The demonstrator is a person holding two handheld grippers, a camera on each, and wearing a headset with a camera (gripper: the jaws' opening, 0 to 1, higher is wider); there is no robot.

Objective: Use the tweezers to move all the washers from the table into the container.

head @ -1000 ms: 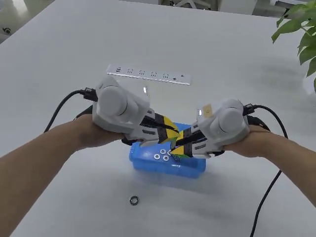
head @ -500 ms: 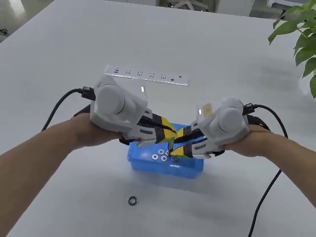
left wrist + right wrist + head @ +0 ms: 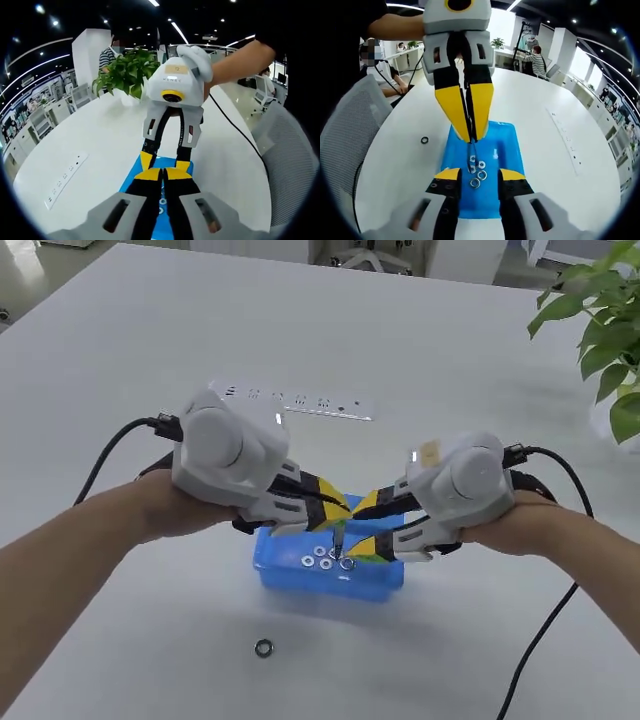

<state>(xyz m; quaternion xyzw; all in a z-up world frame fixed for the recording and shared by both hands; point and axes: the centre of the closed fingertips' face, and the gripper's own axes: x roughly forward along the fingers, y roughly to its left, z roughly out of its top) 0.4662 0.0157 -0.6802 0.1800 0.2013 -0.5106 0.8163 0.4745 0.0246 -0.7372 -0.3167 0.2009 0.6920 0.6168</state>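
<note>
Blue container sat on the white table with bare top on every side. Several washers lay inside it, and a loose washer lay apart from its near edge. The left gripper, jaws pressed together on the tweezers, held their tips just over those washers. The right gripper faced it, jaws apart and empty.

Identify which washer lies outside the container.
The lone washer on the table, on the person's side of the blue container. The other washers sit together inside it, below the tweezers held in the left gripper.
</note>
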